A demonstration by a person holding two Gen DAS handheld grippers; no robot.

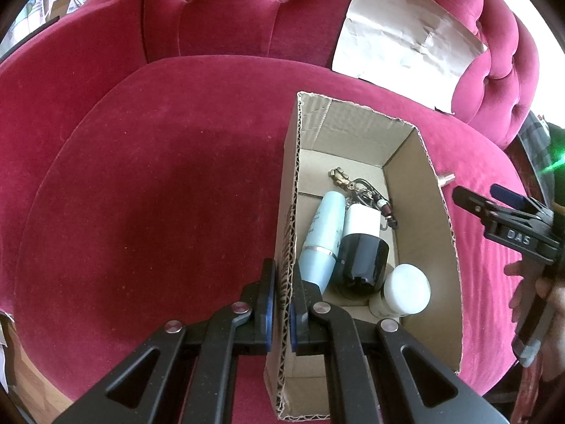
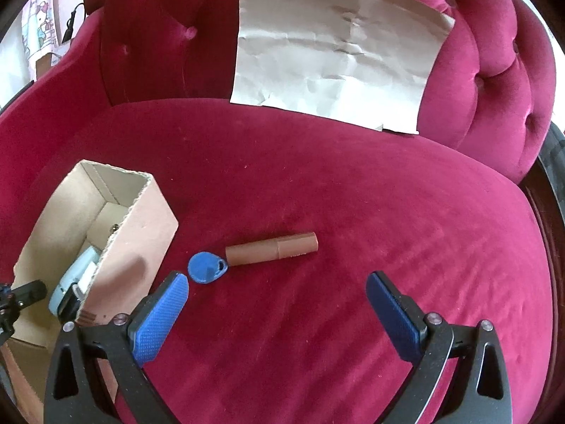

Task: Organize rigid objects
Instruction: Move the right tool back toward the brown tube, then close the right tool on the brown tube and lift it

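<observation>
Right hand-held gripper (image 2: 277,295) spread wide; brown tube (image 2: 272,253) lies flat, long axis left-right w/ slight tilt.

Legible text, one item: the raised letters "DAS" are moulded on the black body of the right tool (image 1: 473,196), seen from the left wrist view. Faint print is carried on the pale blue bottle (image 1: 323,236) in the cardboard box (image 1: 416,190), too blurred to be read.
</observation>
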